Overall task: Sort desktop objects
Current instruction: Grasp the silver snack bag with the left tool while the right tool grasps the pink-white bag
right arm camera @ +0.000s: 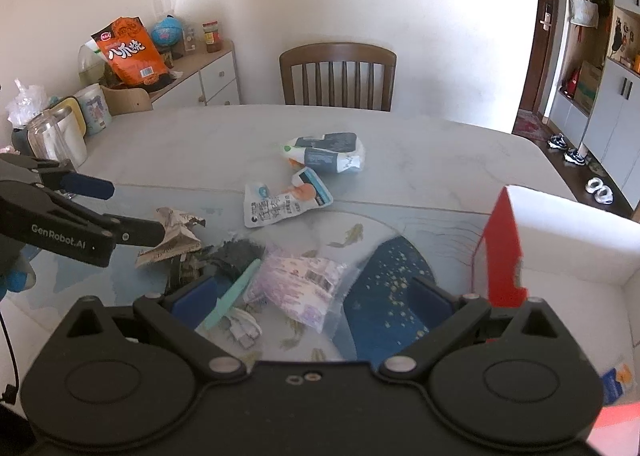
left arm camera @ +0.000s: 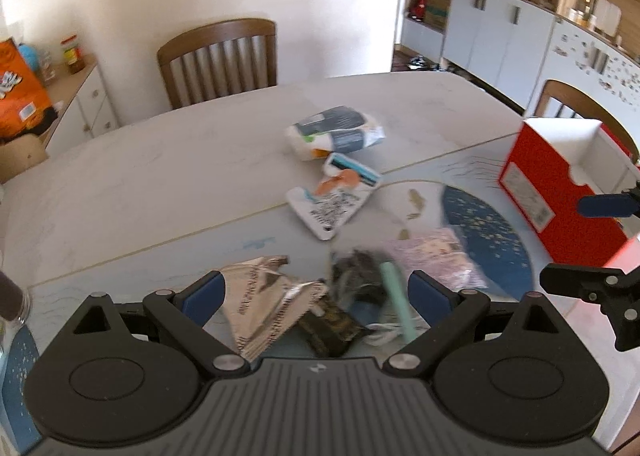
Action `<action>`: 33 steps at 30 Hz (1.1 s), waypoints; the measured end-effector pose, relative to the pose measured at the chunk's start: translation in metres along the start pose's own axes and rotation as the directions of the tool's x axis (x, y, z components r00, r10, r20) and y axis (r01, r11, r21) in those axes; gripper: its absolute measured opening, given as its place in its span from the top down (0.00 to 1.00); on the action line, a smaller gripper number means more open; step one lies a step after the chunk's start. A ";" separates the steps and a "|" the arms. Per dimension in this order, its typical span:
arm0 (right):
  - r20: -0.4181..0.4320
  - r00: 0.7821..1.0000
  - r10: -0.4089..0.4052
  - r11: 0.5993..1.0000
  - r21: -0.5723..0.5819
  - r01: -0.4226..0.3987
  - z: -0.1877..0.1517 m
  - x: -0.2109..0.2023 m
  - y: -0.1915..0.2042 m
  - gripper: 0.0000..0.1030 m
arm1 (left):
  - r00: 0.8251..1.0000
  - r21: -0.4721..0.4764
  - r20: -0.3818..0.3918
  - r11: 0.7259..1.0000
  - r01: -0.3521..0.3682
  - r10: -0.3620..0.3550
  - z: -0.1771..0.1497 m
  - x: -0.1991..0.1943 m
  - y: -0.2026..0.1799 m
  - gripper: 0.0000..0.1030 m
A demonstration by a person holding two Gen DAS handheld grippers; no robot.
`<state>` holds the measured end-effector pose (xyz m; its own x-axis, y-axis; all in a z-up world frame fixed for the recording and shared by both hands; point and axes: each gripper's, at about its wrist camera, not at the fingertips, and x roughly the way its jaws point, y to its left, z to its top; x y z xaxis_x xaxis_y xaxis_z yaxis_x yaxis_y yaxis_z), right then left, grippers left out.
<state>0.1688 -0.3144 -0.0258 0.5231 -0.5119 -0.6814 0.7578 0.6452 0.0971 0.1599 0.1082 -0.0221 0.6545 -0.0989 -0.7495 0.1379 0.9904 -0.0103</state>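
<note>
- Left gripper [left arm camera: 316, 292] is hovering over the near clutter with its jaws spread wide and nothing between them; in the left wrist view the pile is sitting at lower centre of the frame, right in the gap.
- Crumpled foil wrapper [left arm camera: 264, 304] is lying toward the left finger; dark crumpled wrapper [left arm camera: 360, 280] and a mint-green stick [left arm camera: 396, 296] are lying toward the right finger.
- The green stick's long axis is running from lower left to upper right in the right wrist view [right arm camera: 234, 296], steeply up-and-down in the left wrist view, so roughly along the left fingers, not across them.
- Right gripper [right arm camera: 312, 296] is also gaping wide and empty, poised above the purple-patterned clear bag [right arm camera: 298, 288], which is lying centre frame between its fingers.
- Red box [right arm camera: 502, 252] with white inside is standing at the right edge of both views, nearer the right gripper.
- White snack pouches [left arm camera: 332, 203] are lying farther out, mid-frame, well apart from both claws.
- Judgement: the foil wrapper is falling to the left gripper, the bag to the right, which has the shorter carry to the box.
</note>
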 end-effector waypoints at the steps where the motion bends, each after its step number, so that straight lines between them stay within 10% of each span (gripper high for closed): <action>1: 0.002 1.000 0.000 1.000 0.001 0.000 0.001 0.003 0.001 0.01 | 1.000 -0.008 -0.003 1.000 -0.005 0.005 0.000 0.003 0.004 0.05; 33: -0.087 0.992 -0.089 0.983 0.152 0.102 -0.001 0.105 0.005 0.02 | 0.981 -0.240 -0.183 0.965 -0.108 0.065 0.004 0.094 0.064 0.05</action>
<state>0.2272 -0.3644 -0.0971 0.4172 -0.5162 -0.7480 0.8575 0.4962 0.1359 0.2335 0.1619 -0.0902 0.5152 -0.0152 -0.8570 -0.1163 0.9894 -0.0874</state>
